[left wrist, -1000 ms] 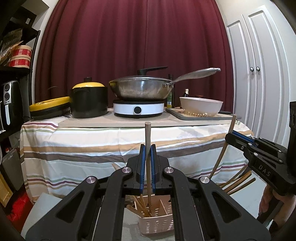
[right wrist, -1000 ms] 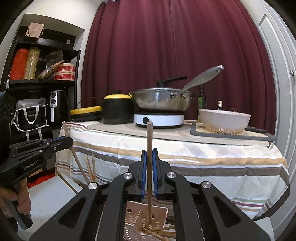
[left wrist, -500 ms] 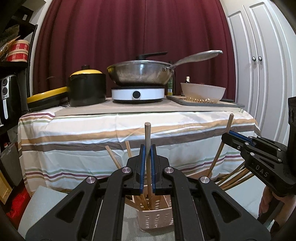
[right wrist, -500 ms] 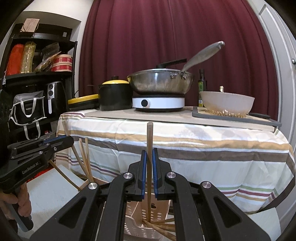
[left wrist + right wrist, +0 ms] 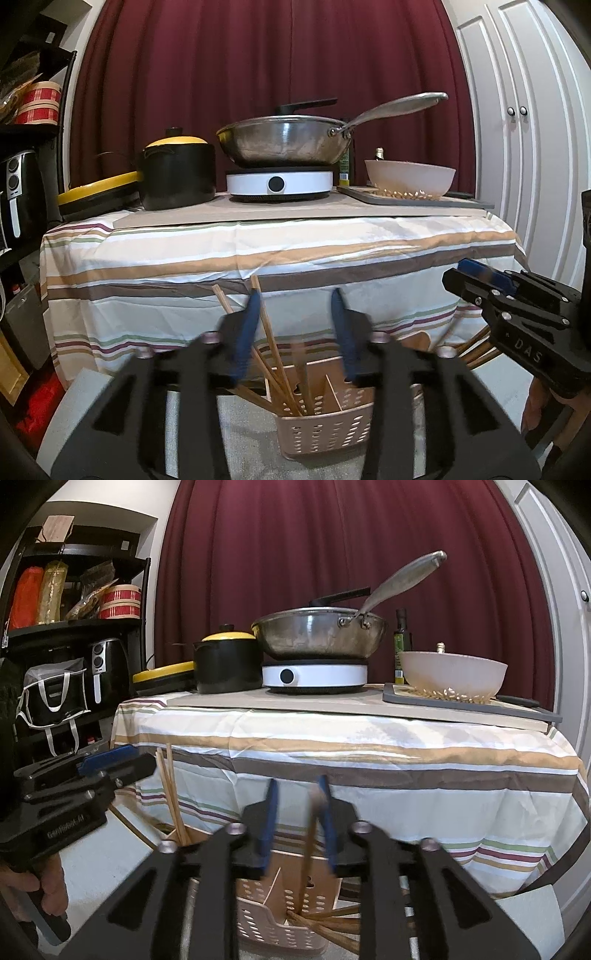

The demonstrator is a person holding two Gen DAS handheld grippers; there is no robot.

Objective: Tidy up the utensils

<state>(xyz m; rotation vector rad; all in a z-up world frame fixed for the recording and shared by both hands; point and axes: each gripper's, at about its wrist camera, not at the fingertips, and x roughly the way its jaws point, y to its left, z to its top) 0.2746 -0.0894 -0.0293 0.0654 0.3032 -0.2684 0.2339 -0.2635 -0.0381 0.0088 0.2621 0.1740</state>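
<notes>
In the left wrist view my left gripper (image 5: 294, 295) hangs over a beige slotted utensil basket (image 5: 325, 432), and its jaws are opening. A blurred wooden chopstick (image 5: 300, 369) stands loose between them, its lower end in the basket beside several other chopsticks (image 5: 273, 354). In the right wrist view my right gripper (image 5: 298, 782) is above the same basket (image 5: 273, 923), jaws opening too. A blurred chopstick (image 5: 309, 834) leans by the right finger and reaches down into the basket. Each gripper shows in the other's view: the right gripper (image 5: 509, 306), the left gripper (image 5: 92, 771).
Behind the basket stands a table with a striped cloth (image 5: 258, 258). It carries a steel wok (image 5: 284, 142) on a white cooker, a black pot with a yellow lid (image 5: 177, 173) and a white bowl (image 5: 410, 177). Dark shelves (image 5: 74, 627) stand left, white cupboard doors (image 5: 517, 129) right.
Both grippers sank toward the basket, then both pairs of jaws parted. The upright chopstick each one gripped has slipped down into the basket.
</notes>
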